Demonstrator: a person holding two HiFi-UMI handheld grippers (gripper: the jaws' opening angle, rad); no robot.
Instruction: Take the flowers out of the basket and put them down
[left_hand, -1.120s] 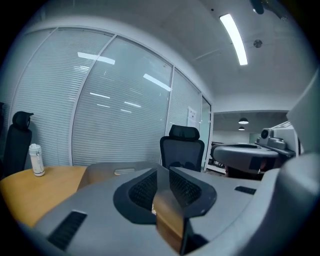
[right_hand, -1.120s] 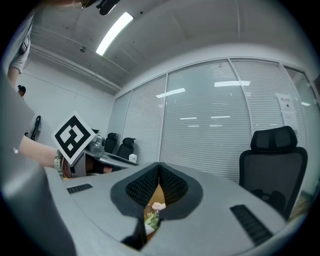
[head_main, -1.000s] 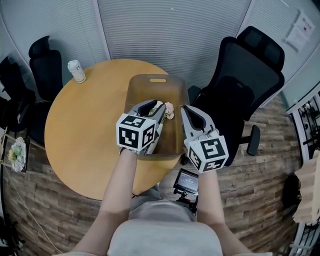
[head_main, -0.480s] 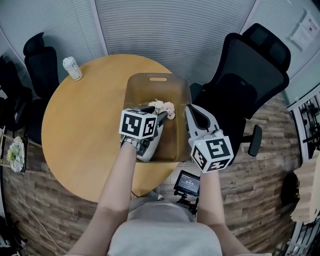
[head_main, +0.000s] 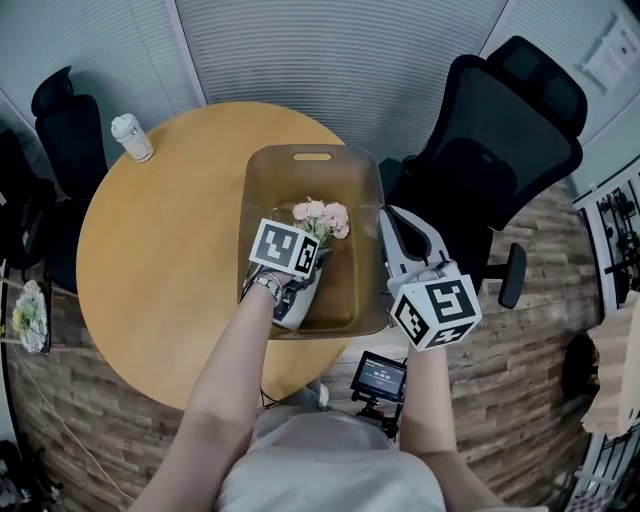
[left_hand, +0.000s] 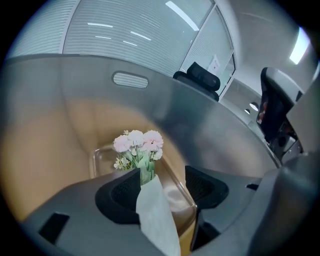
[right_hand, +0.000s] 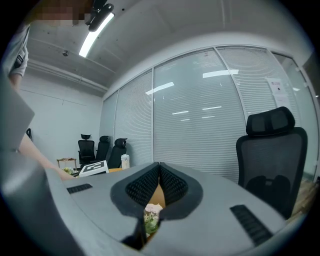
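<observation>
Item: bouquet of pink flowers (head_main: 322, 216) in a white paper wrap (left_hand: 157, 215), located inside a translucent brown plastic basket (head_main: 365, 200), blooms towards the end with the handle slot, wrapped stems towards the person. Basket stands on a round wooden bench (head_main: 150, 260), at its edge nearest the person, right side close to the bench rim. Left gripper (left_hand: 164, 172): reaching down into the basket, tilted downward; fingers moderately wide and just now opening, the paper wrap standing between them close against the left-hand pad, clear of the other, so not clamped. Right gripper (right_hand: 159, 166): held level just beside the basket's right rim, outside it; fingers closed tip to tip with nothing between the tips, and the blooms show through the gap beneath them. Also present: lidded paper cup (head_main: 132, 137) near the bench's far left edge, well apart from the basket; black office chair (head_main: 500, 140) beyond the basket to the right.
</observation>
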